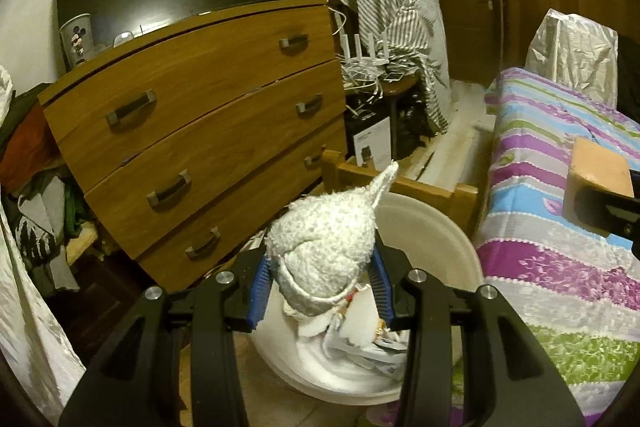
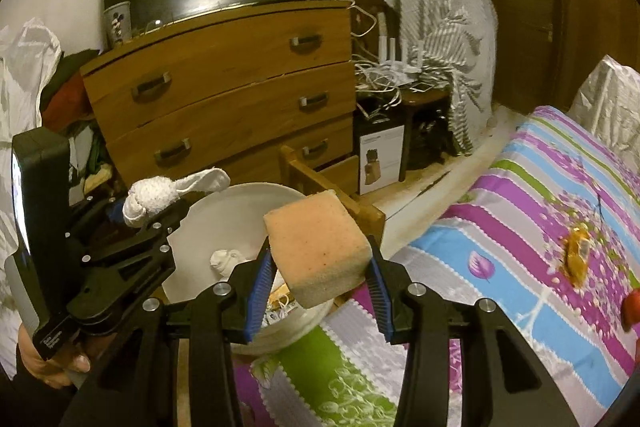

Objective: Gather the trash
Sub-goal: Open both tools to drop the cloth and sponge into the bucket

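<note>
Left gripper: jaws clamped on balled white sock, tail poking up past jaws. Sock held directly above white bin, paper scraps already below jaws. Sock judged soft, light, compressible; grip across bulk suits.

Right gripper: jaws clamped on orange sponge, held by lower sides, most of block proud of jaws. Judged light, squashy, unlikely to slip. Bin just left of jaws; wrapper seen on bed, well right.

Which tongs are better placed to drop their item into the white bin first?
Left, probably. The left tongs hold the white balled-up sock directly over the round white plastic bin, while the right tongs hold the orange foam sponge near its rim.
</note>
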The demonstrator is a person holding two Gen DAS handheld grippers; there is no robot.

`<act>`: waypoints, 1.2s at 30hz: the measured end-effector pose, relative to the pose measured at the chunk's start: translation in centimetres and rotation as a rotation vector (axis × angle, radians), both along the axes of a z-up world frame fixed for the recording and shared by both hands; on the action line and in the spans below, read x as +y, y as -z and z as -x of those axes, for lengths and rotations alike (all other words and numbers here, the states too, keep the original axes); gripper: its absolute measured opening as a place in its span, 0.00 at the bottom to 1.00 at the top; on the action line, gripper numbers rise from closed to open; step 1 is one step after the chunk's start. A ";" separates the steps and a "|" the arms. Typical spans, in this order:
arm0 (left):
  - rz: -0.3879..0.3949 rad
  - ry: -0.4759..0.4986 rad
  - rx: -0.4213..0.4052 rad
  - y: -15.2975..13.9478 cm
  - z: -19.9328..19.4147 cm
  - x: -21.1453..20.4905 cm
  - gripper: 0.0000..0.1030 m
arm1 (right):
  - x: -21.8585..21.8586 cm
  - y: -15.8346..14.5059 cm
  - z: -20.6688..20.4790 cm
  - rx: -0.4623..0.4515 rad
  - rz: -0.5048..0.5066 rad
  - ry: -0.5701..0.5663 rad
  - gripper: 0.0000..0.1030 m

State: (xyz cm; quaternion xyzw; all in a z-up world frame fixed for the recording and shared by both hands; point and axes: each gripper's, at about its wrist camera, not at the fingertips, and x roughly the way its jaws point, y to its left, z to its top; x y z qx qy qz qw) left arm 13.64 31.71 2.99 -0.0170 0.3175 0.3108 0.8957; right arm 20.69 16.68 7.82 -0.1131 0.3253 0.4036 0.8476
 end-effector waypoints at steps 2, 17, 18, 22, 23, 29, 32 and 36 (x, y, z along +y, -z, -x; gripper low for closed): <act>0.004 -0.009 0.001 0.1 0.0 0.6 0.39 | 1.1 0.2 -0.2 0.008 0.008 -0.014 0.43; 0.044 -0.024 0.042 1.7 -0.4 4.5 0.39 | 6.6 2.2 -1.7 0.064 0.063 -0.088 0.44; 0.059 -0.019 0.043 1.8 -0.5 4.8 0.39 | 6.9 2.3 -1.7 0.064 0.068 -0.092 0.44; 0.129 0.015 0.060 2.3 -1.1 6.2 0.39 | 7.8 2.7 -1.8 0.067 0.082 -0.112 0.44; 0.144 0.021 0.062 2.4 -1.3 6.4 0.39 | 8.1 2.8 -1.8 0.071 0.082 -0.121 0.44; 0.187 -0.009 0.098 3.3 -1.8 8.0 0.63 | 9.6 3.8 -1.5 0.042 0.123 -0.164 0.69; 0.199 -0.002 0.114 3.8 -1.8 8.4 0.64 | 9.6 4.1 -1.8 0.050 0.117 -0.156 0.69; 0.208 -0.001 0.119 4.3 -1.6 8.4 0.64 | 9.4 4.2 -2.2 0.063 0.099 -0.146 0.69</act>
